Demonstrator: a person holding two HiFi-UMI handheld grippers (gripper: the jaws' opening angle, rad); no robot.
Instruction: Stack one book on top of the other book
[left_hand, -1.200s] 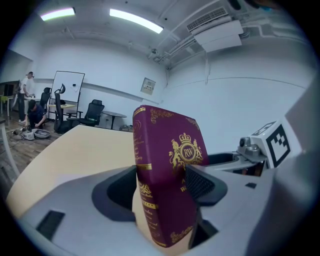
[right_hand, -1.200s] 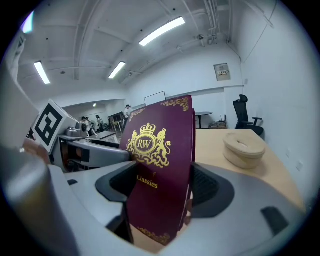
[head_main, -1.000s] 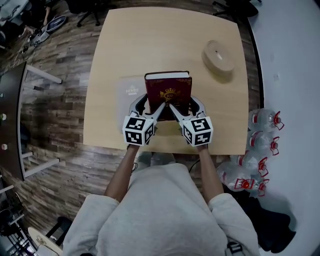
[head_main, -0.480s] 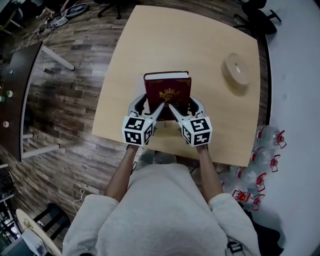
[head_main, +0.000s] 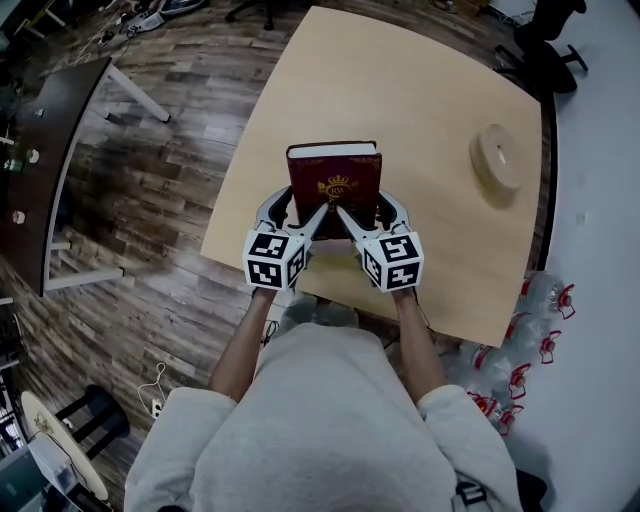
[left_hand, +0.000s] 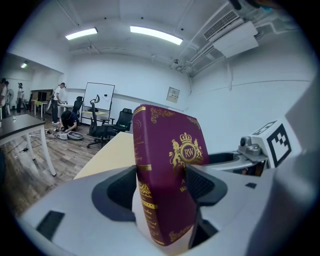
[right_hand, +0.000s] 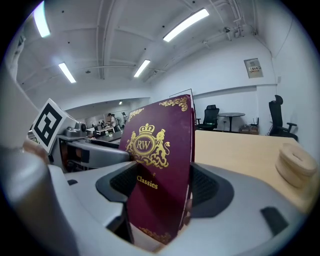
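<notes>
Maroon book | near corners clamped | left tool, right tool

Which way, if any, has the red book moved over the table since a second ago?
Yes: the red book has shifted left, away from the tape roll.

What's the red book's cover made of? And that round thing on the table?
The red book looks like smooth leather-look board with shiny gold stamping. The round thing seems pale, matte wood or cardboard; too small to be sure.
</notes>
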